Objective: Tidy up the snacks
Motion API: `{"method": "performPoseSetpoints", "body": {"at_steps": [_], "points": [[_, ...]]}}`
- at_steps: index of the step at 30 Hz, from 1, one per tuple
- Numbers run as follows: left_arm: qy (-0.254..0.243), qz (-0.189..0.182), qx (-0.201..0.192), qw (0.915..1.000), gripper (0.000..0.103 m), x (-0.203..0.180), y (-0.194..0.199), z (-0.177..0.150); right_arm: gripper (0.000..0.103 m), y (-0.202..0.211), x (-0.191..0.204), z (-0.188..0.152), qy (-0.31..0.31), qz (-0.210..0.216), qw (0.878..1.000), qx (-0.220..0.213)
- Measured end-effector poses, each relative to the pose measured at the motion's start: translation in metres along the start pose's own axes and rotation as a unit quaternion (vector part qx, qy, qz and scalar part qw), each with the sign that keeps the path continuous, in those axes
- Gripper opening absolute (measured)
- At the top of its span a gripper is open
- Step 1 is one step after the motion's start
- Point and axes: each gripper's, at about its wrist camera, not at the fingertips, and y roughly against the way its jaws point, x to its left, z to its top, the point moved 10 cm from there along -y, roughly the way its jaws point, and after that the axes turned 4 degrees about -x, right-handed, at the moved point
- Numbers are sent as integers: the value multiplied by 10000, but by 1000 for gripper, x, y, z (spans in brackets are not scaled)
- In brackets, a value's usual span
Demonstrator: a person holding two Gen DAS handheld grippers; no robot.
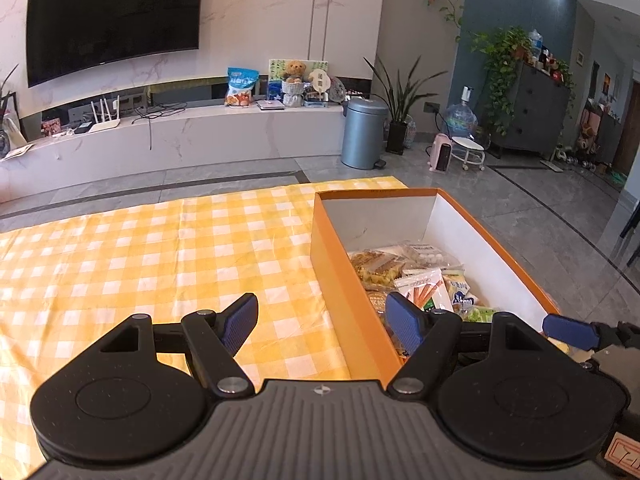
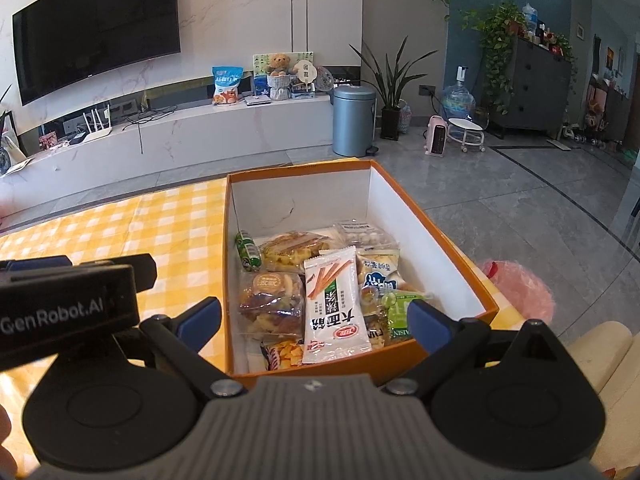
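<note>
- Snack packets (image 2: 320, 292) heaped loose in the orange box (image 2: 460, 264), at the right edge of the yellow checked cloth (image 1: 160, 248); white stick-snack pouch (image 2: 334, 304) on top.
- Left gripper (image 1: 322, 320): spread wide, empty, straddling the box's near left wall.
- Right gripper (image 2: 316, 320): spread wide, empty, poised over the near end of the pile.
- Risk: clipping the rim and shoving the box toward the table edge.
- Risk: pinching two slick packets at once, dropping one.

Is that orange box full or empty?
Partly full. The orange box has no lid on, and snack packets cover the near half of its floor in a loose layer, while its white walls stand bare well above them.
</note>
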Motion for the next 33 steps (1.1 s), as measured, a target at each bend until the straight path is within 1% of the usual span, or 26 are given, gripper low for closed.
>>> {"method": "performPoseSetpoints", "body": {"at_steps": [8,12,33], "points": [[-62,-54,26,10000,85,-4,-1,-3,97,-4,0,-2,-19,27,10000,54],[-9,-79,21,10000,85,-4,0,-3,97,-6,-1,-4,-56,59,9999,89],[10,-48,90,9999,85,-3,-3,-8,97,-13,-1,-9,76,47,9999,123]]}}
